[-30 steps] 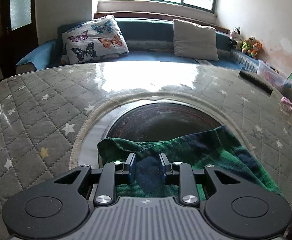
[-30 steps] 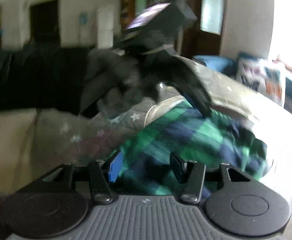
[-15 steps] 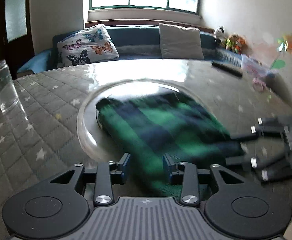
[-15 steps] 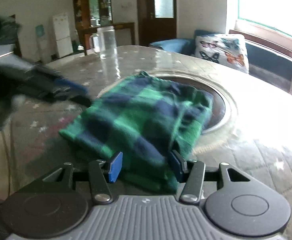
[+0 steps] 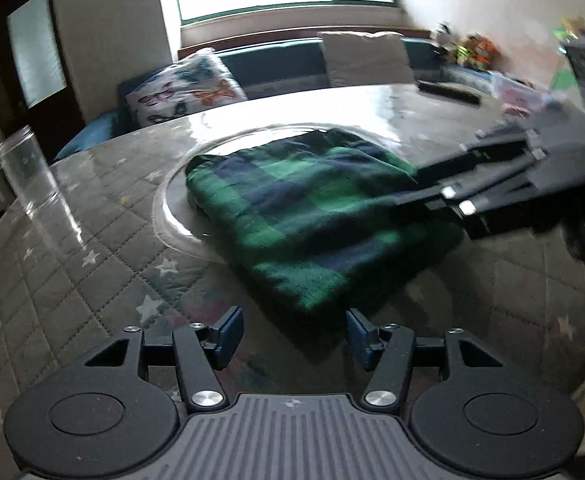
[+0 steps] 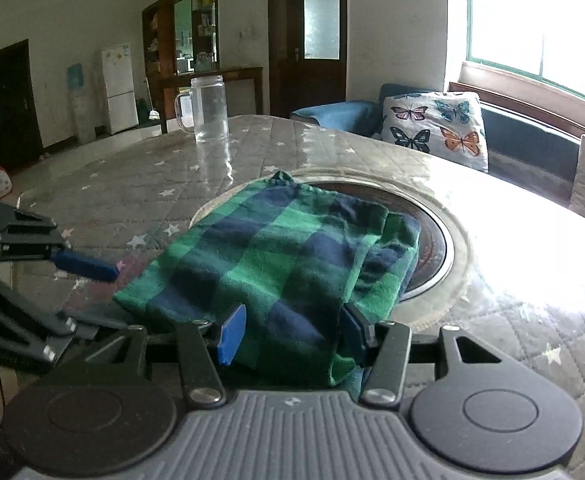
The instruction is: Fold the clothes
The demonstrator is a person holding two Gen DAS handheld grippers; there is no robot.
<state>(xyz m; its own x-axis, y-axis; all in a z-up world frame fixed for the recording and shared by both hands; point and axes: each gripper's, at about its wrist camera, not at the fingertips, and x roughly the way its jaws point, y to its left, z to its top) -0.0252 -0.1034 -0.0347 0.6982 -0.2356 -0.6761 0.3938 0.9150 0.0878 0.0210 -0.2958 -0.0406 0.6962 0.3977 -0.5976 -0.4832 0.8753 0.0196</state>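
A green and navy plaid cloth lies folded into a thick bundle on the quilted round table, partly over the glass centre disc. My left gripper is open and empty, just short of the cloth's near corner. My right gripper is open, its jaws standing on either side of the cloth's near edge without closing on it. The right gripper also shows in the left wrist view at the cloth's right side. The left gripper shows in the right wrist view at the left.
A clear glass jar stands on the table beyond the cloth. The round glass disc sits at the table's centre. A black remote lies at the far edge. A sofa with a butterfly cushion runs behind.
My left gripper let go of the cloth, opened and pulled back from it. The cloth now lies flat in a folded bundle. My right gripper came in low at the cloth's edge.
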